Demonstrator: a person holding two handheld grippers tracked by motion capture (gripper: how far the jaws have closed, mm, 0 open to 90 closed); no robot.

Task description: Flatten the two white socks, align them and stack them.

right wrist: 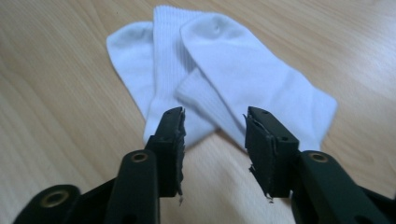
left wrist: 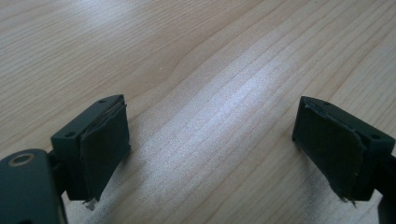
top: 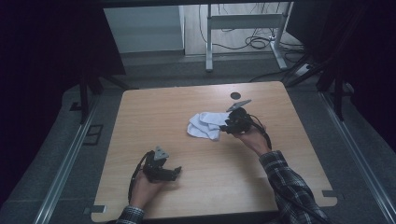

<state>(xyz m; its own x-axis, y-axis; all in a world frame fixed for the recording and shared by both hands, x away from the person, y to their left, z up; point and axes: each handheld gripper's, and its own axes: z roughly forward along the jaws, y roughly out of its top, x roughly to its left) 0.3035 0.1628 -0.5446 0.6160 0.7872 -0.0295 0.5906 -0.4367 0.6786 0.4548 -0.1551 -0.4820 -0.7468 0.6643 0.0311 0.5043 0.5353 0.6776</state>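
A dim room surrounds a light wooden tabletop (top: pixel 205 121), with grey floor on both sides and dark curtains at left and right.

Nearest the person, at the front left of the tabletop, the left hand-held gripper (top: pixel 176 171) lies low over the wood in the left hand (top: pixel 145 186), its tips pointing to the right. In the left gripper view its jaws stand wide apart with bare wood grain between them and nothing held; the worn black pads (left wrist: pixel 100 151) face each other across the gap.

Farther in and to the right, a forearm in a plaid sleeve (top: pixel 289 186) reaches to the middle of the tabletop, where the right hand (top: pixel 252 137) holds the right hand-held gripper (top: pixel 226 128) pointing left. A grey three-cornered plate (top: pixel 238 105) sits on top of it. Its tips are just at the right edge of a pair of white socks (top: pixel 204 125) lying crumpled and overlapping on the wood. In the right gripper view the right hand-held gripper (right wrist: pixel 214 140) has its jaws partly spread, nothing pinched between them; the white socks (right wrist: pixel 219 74) lie flat just ahead, their nearest edges passing behind the jaw tips. Whether the tips touch the fabric cannot be told.

Beyond the socks, a small dark round spot (top: pixel 235 95) marks the tabletop near its far edge. Past the tabletop stand a white metal frame (top: pixel 245 21) and loose cables (top: pixel 257 42) on the floor.
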